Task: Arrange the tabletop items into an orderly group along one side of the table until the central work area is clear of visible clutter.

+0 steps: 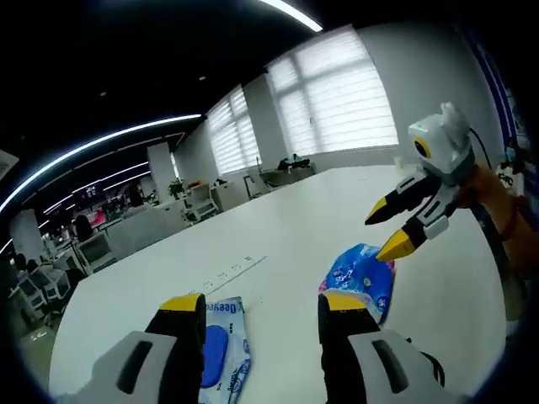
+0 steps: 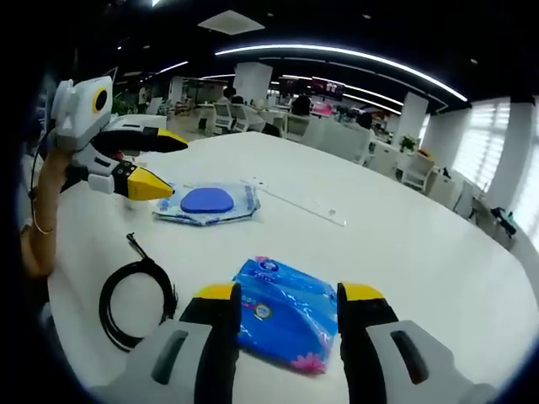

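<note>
The clear packet (image 1: 221, 349) lying between the left gripper's (image 1: 263, 313) yellow-tipped jaws carries blue lettering along its top edge that seems to begin "Deeye", the rest too blurred to read; in the right gripper view the same clear packet (image 2: 207, 203) shows a blue oval pad inside. The blue packet (image 2: 285, 313) has a small round emblem and pink flowers at one corner, but its print cannot be read; it lies flat on the table (image 2: 404, 244) between the right gripper's (image 2: 290, 296) jaws, which stand spread apart on either side and hold nothing. The left gripper's jaws are likewise parted and empty. In the left gripper view the right gripper (image 1: 399, 225) hovers above the blue packet (image 1: 360, 279), jaws apart. A coiled black cable (image 2: 136, 296) lies on the table near the blue packet. A flush power strip (image 2: 299, 202) is set into the white tabletop beyond the packets. The room is an open office with desks, chairs, curved ceiling light strips and windows (image 1: 337, 97) with white blinds.
</note>
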### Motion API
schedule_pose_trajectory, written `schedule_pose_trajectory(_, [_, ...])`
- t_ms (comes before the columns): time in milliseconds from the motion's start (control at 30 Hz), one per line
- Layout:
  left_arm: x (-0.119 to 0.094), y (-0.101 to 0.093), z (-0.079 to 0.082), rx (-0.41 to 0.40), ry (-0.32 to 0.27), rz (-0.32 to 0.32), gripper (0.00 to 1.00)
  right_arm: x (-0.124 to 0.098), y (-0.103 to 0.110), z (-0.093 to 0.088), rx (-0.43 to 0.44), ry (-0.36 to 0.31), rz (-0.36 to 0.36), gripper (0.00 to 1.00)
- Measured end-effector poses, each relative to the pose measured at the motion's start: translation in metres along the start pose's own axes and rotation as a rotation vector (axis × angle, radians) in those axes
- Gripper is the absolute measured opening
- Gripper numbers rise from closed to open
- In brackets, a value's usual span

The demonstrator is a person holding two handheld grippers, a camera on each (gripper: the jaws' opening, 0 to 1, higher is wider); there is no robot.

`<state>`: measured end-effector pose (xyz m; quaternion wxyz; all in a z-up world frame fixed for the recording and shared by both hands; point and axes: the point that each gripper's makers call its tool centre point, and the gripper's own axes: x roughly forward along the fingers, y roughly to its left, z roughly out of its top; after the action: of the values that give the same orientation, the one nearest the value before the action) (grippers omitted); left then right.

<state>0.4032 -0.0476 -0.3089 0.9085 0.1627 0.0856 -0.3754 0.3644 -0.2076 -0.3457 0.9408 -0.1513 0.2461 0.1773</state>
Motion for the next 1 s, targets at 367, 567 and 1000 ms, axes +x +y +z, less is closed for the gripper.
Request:
schedule_pose_trajectory(367, [-0.005,0.013,-0.003,-0.024,0.012,0.033,0.51,0.015,0.008,0.014,-0.024,-0.011,0.025,0.44])
schedule_pose_trajectory(567, [-0.003,0.007,-0.003,-0.012,0.013,0.018,0.49,0.025,0.010,0.019,-0.055,-0.010,0.032,0.44])
schedule_pose_trajectory(1000, [-0.014,0.008,-0.018,-0.027,0.052,0.040,0.49,0.045,0.018,0.045,-0.075,-0.054,0.118,0.43])
